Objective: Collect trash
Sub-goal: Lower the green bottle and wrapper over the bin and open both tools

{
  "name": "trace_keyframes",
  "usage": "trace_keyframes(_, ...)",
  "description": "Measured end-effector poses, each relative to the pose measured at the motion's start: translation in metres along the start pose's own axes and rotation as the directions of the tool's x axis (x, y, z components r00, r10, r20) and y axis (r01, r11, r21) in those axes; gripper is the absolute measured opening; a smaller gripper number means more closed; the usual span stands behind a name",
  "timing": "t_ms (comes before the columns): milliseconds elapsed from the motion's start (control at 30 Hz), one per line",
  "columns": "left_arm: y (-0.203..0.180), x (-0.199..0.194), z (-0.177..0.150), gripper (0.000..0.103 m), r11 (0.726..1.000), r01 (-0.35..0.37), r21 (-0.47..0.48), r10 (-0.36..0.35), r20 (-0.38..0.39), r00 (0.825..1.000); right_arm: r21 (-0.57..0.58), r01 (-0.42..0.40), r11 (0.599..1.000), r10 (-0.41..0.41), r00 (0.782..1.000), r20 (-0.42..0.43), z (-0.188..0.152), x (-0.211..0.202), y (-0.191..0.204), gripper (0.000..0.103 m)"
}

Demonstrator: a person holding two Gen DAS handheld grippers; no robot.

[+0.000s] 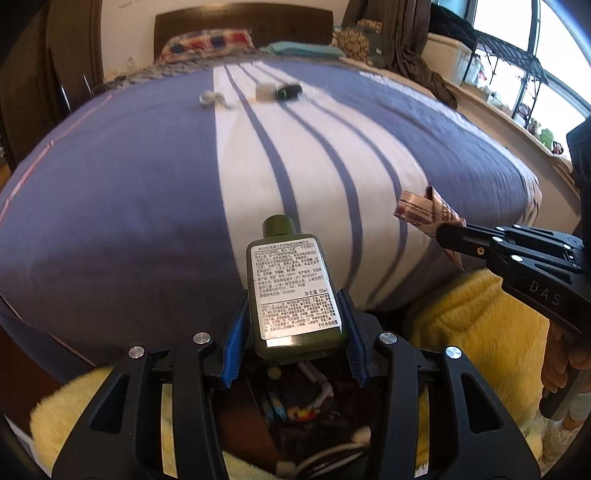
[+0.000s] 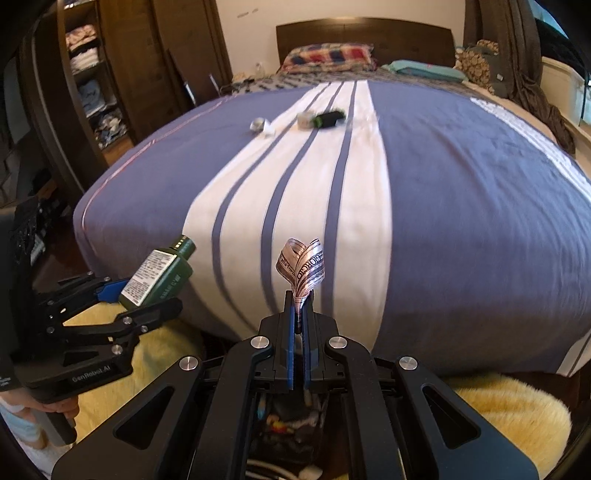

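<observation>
Bottle, green with a white label, sits pinched in the left gripper at 6 o'clock over the bed; right gripper is clamped tight on a wrapper; more bits lie at 12.

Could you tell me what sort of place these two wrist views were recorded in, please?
Almost certainly a home bedroom. A wide bed with a striped purple and white cover fills both views, a pillow lies against a dark wooden headboard, and an open wardrobe holds folded clothes.
</observation>
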State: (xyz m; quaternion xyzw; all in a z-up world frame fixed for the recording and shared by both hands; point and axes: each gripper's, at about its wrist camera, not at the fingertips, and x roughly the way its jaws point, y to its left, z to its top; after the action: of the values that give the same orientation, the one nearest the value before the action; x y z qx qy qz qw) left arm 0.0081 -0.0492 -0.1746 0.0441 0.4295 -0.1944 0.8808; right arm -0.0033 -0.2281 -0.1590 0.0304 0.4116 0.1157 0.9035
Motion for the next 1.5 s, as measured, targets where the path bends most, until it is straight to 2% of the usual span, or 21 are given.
trace_keyframes(200,-0.004,0.024,-0.030,0.044,1.000,0.015,0.004,-0.015,-0.092,0.996,-0.002,-0.005,1.000,0.005,0.997,-0.082,-0.026,0.020,0.005,0.005)
trace_keyframes(467,-0.002,0.059,-0.059,0.044,1.000,0.024,-0.015,-0.026,-0.209,0.978,0.002,0.007,1.000,-0.006,0.980,-0.197,-0.057,0.054,0.004,0.005)
trace_keyframes(867,0.000,0.114,-0.091,0.044,0.992,0.083,-0.091,-0.111,-0.370,0.922,0.039,-0.012,0.999,0.025,0.939,-0.343,-0.084,0.100,0.000,0.005)
trace_keyframes(1033,-0.001,0.127,-0.091,0.044,0.989,0.099,-0.107,-0.134,-0.399,0.907,0.052,-0.024,0.998,0.042,0.925,-0.379,-0.081,0.116,-0.003,0.005)
trace_keyframes(1233,0.004,0.134,-0.089,0.044,0.987,0.107,-0.118,-0.147,-0.420,0.895,0.054,-0.029,0.998,0.048,0.918,-0.393,-0.076,0.123,-0.003,0.008)
trace_keyframes(1367,0.006,0.132,-0.091,0.045,0.987,0.109,-0.117,-0.149,-0.421,0.895,0.054,-0.021,0.998,0.041,0.917,-0.397,-0.074,0.125,-0.001,0.009)
trace_keyframes(1500,0.005,0.129,-0.092,0.051,0.989,0.101,-0.110,-0.137,-0.405,0.904,0.059,-0.020,0.998,0.042,0.920,-0.391,-0.073,0.123,-0.001,0.009)
